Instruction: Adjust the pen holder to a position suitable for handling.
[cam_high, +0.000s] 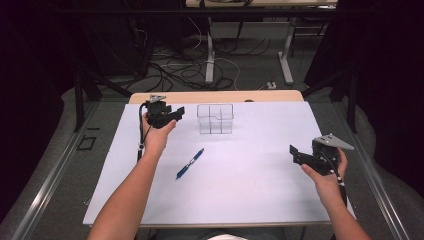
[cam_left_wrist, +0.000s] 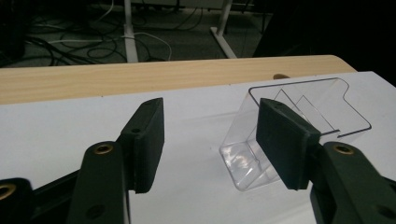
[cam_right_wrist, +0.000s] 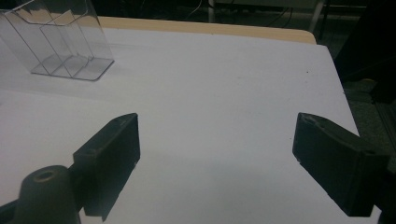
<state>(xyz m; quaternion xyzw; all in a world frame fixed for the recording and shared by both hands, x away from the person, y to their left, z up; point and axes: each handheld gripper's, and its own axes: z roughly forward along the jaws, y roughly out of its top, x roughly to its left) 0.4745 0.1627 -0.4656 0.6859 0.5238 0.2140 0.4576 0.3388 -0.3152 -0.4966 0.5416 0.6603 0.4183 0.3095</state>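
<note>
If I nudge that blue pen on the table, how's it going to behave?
The pen looks round-barrelled and lies flat on the smooth white table, so a sideways push would probably roll it. It seems slim and light, so it may skid or spin if hit near one end. It looks stiff, so it likely will not bend when pinched.

Two bare forearms, no sleeves. Black left gripper (cam_high: 179, 111) with a grey three-cornered plate on top and a black cable hanging down. Black right gripper (cam_high: 294, 154) with the same grey plate and a black cable with white marks. Flat black block pads (cam_left_wrist: 148, 142), round brass-coloured screw holes.
</note>
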